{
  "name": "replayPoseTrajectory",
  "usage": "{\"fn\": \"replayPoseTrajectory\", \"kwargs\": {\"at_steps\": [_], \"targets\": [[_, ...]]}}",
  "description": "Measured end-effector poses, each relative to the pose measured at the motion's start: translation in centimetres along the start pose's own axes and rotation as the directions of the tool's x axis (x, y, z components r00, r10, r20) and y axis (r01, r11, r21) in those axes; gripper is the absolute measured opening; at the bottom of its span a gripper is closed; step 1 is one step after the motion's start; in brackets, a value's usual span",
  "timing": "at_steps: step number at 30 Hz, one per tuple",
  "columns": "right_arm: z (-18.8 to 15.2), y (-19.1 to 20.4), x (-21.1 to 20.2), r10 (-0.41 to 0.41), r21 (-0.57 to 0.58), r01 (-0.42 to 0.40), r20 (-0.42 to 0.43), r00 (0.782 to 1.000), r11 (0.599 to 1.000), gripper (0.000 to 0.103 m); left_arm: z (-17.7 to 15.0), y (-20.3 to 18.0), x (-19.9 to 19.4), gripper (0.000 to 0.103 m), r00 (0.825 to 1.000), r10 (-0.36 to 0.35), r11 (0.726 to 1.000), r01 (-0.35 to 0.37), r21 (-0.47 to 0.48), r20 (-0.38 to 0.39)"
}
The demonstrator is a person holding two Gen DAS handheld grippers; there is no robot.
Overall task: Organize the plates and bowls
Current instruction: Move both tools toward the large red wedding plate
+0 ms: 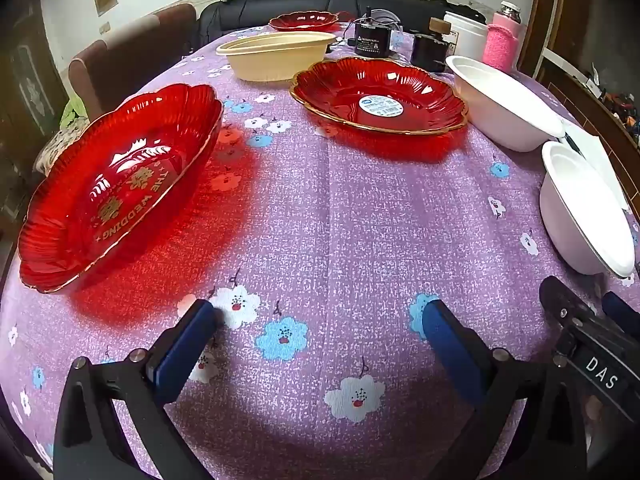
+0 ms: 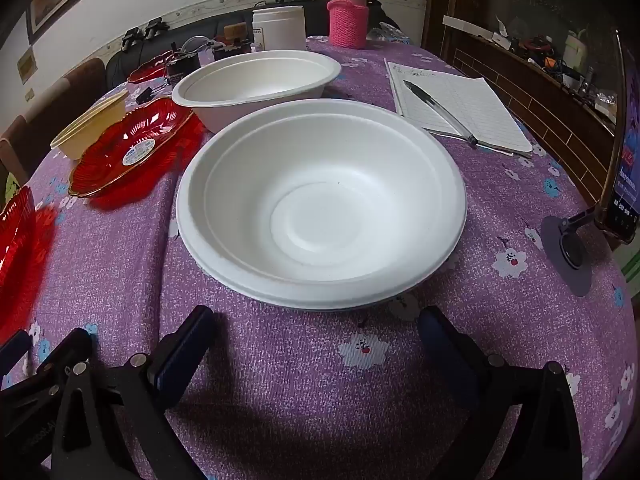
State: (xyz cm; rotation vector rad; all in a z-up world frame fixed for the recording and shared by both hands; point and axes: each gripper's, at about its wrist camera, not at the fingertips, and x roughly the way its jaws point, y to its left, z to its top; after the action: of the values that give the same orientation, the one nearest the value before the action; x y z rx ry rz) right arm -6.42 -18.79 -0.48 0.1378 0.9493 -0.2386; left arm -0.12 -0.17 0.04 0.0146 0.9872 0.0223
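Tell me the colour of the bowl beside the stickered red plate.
Cream bowl; left wrist view.

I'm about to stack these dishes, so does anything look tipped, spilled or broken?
Nothing is spilled or broken. The only oddity: the red plate with a label still has a sticker in its middle. The white bowls sit upright and empty.

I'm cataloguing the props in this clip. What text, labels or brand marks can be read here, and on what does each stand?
"THE WEDDING", in gold, with gold characters beside it: inside the near red plate.
"DAS": white letters on the right gripper body, in the left wrist view.
Round sticker in the second red plate: too small to read.
Label on the black box: blurred.
Notebook writing: illegible.
Phone screen: unreadable.
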Motion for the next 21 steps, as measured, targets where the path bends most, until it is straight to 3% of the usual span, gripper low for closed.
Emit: {"fn": "replayPoseTrajectory", "kwargs": {"at_steps": [14, 17, 19, 21], "targets": [[0.1, -0.1, -0.1, -0.012, -0.017, 0.012, -0.01, 1.0, 1.0, 0.102, 0.5, -0.2, 0.4, 0.103, 1.0, -0.006, 1.0, 0.006, 0.0, -0.016], [-0.3, -0.2, -0.2, -0.001, -0.017, 0.001, -0.012, 1.0, 1.0, 0.102, -0.1, -0.1, -0.2, 0.102, 0.998, -0.061, 0.998, 0.062, 0.017, -0.022], [-0.4, -0.4, -0.5, 0.008, -0.002, -0.008, -0.02, 1.0, 1.0, 0.102, -0.6, 0.3, -1.8, 0.091, 0.989, -0.145, 0.989, 0.145, 0.004, -0.007], [-0.8, -1.4, -1.2, 0.013, 0.043, -0.013, -0.002, 1.0, 0.999, 0.102, -1.1, 0.7, -3.9, 0.089, 0.98, -0.197, 0.98, 0.197, 0.008, 0.039]]}}
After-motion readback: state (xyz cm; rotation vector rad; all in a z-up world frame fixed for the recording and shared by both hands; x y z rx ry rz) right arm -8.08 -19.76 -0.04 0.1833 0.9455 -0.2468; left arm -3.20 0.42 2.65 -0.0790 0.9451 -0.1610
